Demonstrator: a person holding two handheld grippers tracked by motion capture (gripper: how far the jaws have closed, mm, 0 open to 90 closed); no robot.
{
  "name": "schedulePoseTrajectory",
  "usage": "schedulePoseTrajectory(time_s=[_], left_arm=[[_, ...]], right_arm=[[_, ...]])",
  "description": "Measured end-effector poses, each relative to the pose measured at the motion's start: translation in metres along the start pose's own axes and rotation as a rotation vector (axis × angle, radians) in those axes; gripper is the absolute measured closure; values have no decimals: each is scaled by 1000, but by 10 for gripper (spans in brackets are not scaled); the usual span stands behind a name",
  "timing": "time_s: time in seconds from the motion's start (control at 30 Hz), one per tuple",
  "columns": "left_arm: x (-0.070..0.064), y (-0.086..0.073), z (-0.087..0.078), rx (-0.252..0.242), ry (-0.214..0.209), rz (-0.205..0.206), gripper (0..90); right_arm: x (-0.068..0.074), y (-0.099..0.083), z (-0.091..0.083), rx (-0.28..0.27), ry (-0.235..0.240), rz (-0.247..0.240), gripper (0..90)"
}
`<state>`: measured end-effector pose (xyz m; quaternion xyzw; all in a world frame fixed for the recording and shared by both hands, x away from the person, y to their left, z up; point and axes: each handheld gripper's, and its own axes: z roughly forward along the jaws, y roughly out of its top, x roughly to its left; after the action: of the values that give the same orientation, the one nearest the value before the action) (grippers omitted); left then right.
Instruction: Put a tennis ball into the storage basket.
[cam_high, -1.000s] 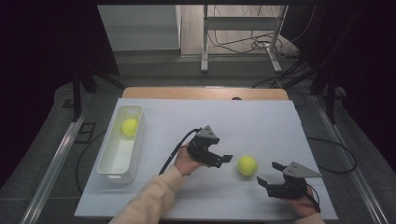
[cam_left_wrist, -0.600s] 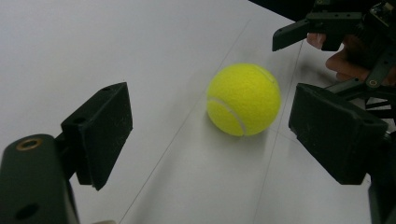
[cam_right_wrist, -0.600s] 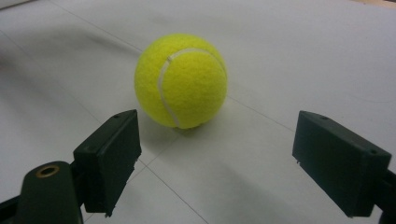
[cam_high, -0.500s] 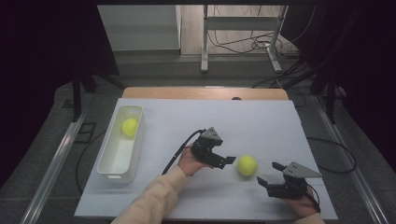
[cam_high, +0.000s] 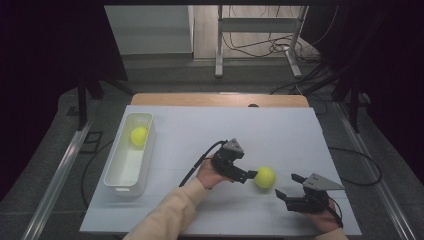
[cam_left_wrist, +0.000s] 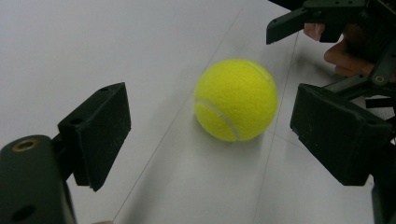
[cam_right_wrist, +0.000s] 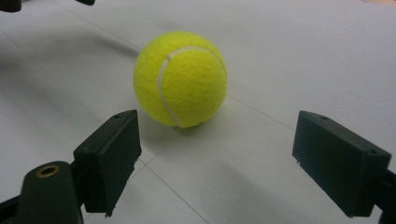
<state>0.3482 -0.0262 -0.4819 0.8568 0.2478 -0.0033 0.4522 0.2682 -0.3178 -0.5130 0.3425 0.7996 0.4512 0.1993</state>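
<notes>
**A ball that rolls at the first nudge**

The tennis ball (cam_high: 264, 177) lies loose on the white table (cam_high: 280, 130), just right of centre in the high view. The left gripper (cam_high: 248, 176) has its jaws spread wide and empty, tips just beside the ball. The right gripper (cam_high: 287, 186), lower right, is also wide open and empty. If one jaw touches first, the ball will likely roll off toward the right gripper.
</notes>
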Motion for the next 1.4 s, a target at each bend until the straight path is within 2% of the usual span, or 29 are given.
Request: schedulePoseTrajectory(time_s=[0.5, 0.87, 1.03, 1.4], left_arm=[[-1, 1, 23, 51, -36, 10, 107], [-3, 4, 34, 77, -71, 13, 92], [-3, 4, 41, 106, -86, 25, 85], [-5, 6, 50, 112, -107, 21, 85]], right_arm=[[-1, -1, 0, 0, 4, 2, 159], [-1, -1, 1, 6, 2, 0, 159], [-1, -1, 1, 4, 2, 2, 159], [-1, -1, 1, 6, 2, 3, 159]])
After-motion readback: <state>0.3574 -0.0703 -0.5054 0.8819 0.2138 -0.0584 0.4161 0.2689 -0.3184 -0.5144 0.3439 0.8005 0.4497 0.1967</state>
